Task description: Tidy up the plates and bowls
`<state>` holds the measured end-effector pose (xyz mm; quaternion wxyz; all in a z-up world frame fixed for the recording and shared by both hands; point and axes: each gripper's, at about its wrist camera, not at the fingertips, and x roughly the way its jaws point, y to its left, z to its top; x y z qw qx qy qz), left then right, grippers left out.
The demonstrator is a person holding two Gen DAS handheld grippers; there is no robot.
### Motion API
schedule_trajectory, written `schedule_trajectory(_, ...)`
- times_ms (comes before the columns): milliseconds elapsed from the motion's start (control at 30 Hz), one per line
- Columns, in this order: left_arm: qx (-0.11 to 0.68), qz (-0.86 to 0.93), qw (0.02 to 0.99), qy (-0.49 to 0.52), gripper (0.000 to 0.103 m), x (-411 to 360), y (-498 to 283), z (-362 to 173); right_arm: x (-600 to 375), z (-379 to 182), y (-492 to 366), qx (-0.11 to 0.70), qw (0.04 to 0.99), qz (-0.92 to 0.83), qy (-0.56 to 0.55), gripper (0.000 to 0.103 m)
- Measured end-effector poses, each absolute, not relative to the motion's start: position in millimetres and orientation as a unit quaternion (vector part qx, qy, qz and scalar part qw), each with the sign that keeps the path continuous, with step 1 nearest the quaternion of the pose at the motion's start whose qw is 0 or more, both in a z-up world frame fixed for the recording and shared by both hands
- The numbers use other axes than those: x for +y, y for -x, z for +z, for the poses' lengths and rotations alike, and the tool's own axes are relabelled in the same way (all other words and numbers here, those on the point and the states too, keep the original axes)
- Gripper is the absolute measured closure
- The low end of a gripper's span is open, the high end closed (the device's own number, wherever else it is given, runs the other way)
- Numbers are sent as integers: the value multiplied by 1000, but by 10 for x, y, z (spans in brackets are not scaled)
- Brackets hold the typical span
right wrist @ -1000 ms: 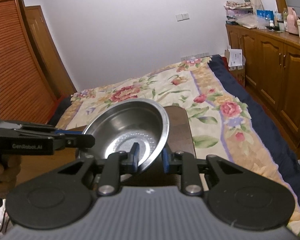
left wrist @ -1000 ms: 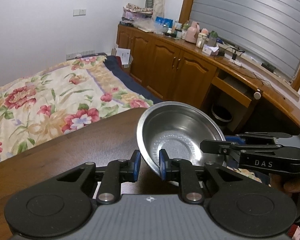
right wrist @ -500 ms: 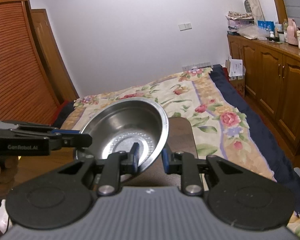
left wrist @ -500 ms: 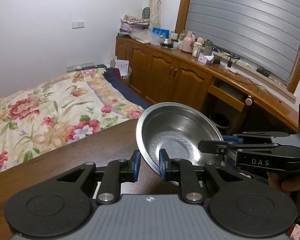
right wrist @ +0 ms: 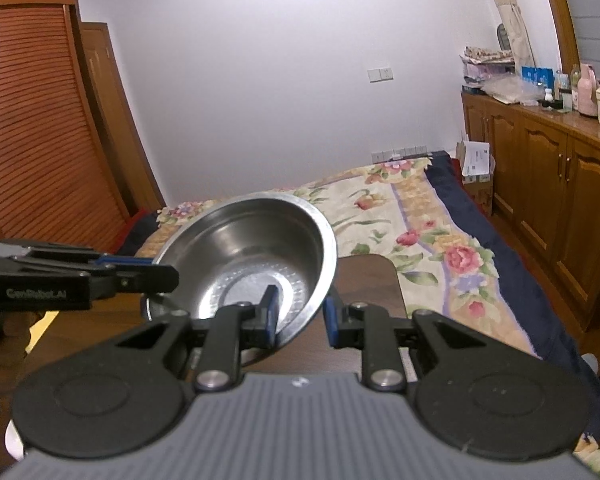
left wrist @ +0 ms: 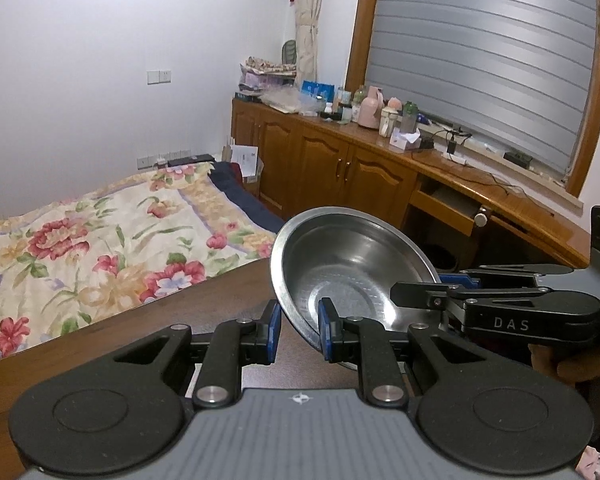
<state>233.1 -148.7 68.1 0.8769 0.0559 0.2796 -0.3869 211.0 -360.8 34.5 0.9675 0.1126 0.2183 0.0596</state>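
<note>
Now your left gripper [left wrist: 298, 330] and right gripper [right wrist: 302, 318] each pinch opposite rim of round shiny steel bowl [left wrist: 352, 264], jaws narrow, above dark wood table [left wrist: 112, 332].

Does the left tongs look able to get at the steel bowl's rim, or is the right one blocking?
Probably yes: the left tongs already straddle the steel bowl at its rim, one blue pad each side of the wall. The right tongs hold the opposite rim, clear of that spot.
</note>
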Motion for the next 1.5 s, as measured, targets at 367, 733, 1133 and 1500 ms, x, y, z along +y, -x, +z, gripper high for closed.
schedule_trajectory(367,278,-379,880,-64,81,-1184,-2067,626,-3399,378,-1963,218,968,73,-99,77)
schedule_trajectory(733,285,-369,883,-58,81,-819,-1747,472,-3115,196,-1760,243,959,100,-104,77)
schedule_trajectory(1133,289,-364,884,-45,81,-605,-1478,275,-2891,60,-1509,261,952,120,-107,77)
schedule_trajectory(1500,299,-349,887,-48,81,-521,-1252,4,-2753,-110,-1354,273,949,124,-101,77)
